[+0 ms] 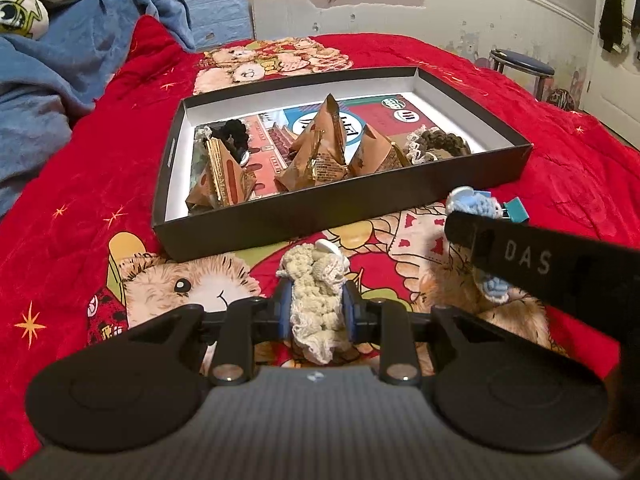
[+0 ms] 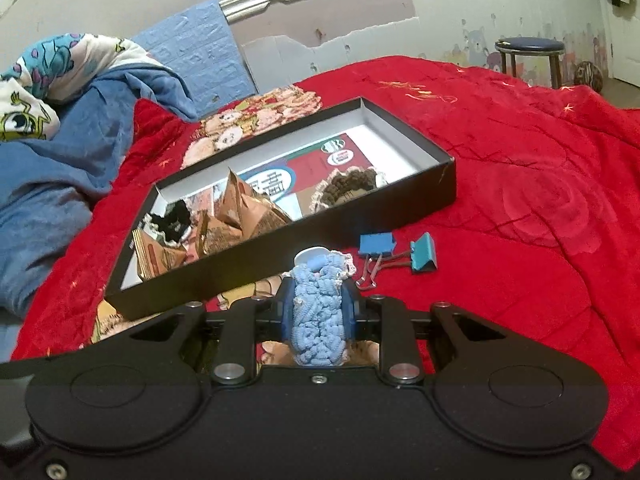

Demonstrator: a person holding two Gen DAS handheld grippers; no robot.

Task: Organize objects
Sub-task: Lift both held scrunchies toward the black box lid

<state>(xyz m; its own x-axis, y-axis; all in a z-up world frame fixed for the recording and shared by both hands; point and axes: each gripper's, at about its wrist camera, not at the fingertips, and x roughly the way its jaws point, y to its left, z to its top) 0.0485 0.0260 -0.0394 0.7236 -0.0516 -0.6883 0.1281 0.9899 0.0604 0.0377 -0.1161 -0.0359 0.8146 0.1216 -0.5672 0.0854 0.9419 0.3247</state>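
My left gripper [image 1: 318,316] is shut on a cream knitted scrunchie [image 1: 316,304], held just in front of the black box [image 1: 472,176] on the red bedspread. In the right wrist view my right gripper [image 2: 318,312] is shut on a light blue knitted scrunchie [image 2: 318,320], near the box's [image 2: 448,184] front wall. That right gripper also shows as a black finger [image 1: 520,252] at the right of the left wrist view, with the blue scrunchie [image 1: 472,200] at its tip. Inside the box lie brown pyramid packets [image 1: 320,144], a black scrunchie [image 1: 232,132] and a brown scrunchie [image 1: 440,144].
Two blue binder clips [image 2: 400,252] lie on the red bedspread [image 2: 540,220] right of the box's near corner. A blue blanket [image 2: 60,168] is heaped at the left. A round stool [image 2: 530,56] stands by the far wall.
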